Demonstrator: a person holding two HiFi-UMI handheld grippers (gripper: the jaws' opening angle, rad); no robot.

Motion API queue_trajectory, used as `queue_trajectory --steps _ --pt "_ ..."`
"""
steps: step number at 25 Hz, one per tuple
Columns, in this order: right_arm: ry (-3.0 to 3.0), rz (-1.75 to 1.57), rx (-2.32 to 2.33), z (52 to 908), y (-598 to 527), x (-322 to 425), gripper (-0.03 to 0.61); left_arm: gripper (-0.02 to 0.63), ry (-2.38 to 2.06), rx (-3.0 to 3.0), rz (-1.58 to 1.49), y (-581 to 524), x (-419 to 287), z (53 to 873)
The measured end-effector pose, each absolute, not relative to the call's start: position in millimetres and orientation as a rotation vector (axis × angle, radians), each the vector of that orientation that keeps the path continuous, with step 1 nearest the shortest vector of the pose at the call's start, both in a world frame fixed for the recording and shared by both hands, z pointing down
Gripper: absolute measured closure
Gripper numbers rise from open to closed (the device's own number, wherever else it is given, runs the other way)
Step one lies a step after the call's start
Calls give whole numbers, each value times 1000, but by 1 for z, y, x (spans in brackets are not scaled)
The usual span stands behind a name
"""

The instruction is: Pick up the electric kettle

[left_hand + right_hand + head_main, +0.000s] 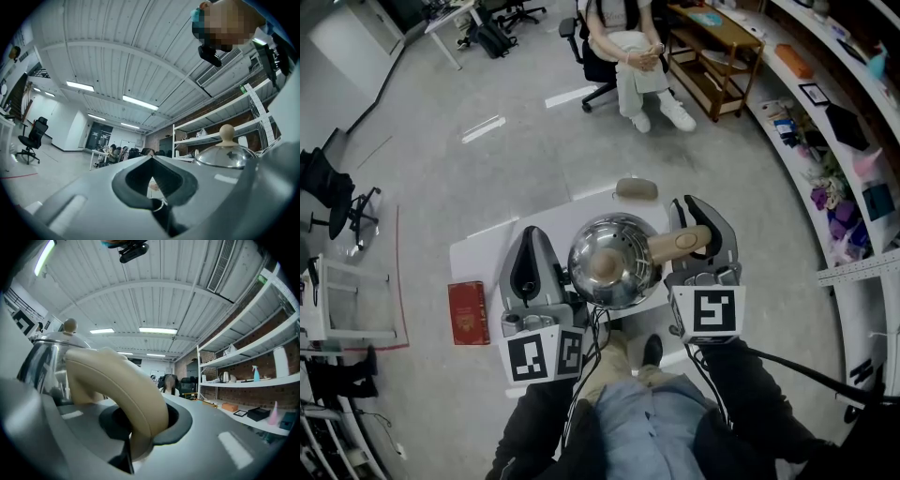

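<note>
The electric kettle point(612, 261) is a polished steel dome with a wooden knob and a curved beige handle point(680, 243). I hold it over the small white table point(487, 253). My right gripper point(698, 222) is shut on the handle, which fills the jaws in the right gripper view point(136, 418). My left gripper point(532, 239) sits close against the kettle's left side. Its jaws are shut with nothing between them point(152, 185). The kettle's lid point(225, 157) shows at the right of the left gripper view. The kettle hides whatever is beneath it.
A red book point(468, 312) lies at the table's left end and a beige object point(636, 189) at its far edge. Beyond, a person sits on an office chair point(628, 47) beside a wooden cart point(717, 52). Curved shelves point(834, 141) run along the right.
</note>
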State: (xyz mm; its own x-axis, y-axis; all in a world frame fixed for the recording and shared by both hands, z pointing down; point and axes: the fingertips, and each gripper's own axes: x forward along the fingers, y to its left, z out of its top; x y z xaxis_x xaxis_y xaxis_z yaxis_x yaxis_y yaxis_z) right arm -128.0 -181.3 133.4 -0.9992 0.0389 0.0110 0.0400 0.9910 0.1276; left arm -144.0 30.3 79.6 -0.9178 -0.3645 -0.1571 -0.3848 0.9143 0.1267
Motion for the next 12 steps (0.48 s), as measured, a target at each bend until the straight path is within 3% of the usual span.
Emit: queue_trajectory --steps 12 --pt "-3196 -235 -100 91 -167 -104 495 614 2883 -534 226 46 -110 41"
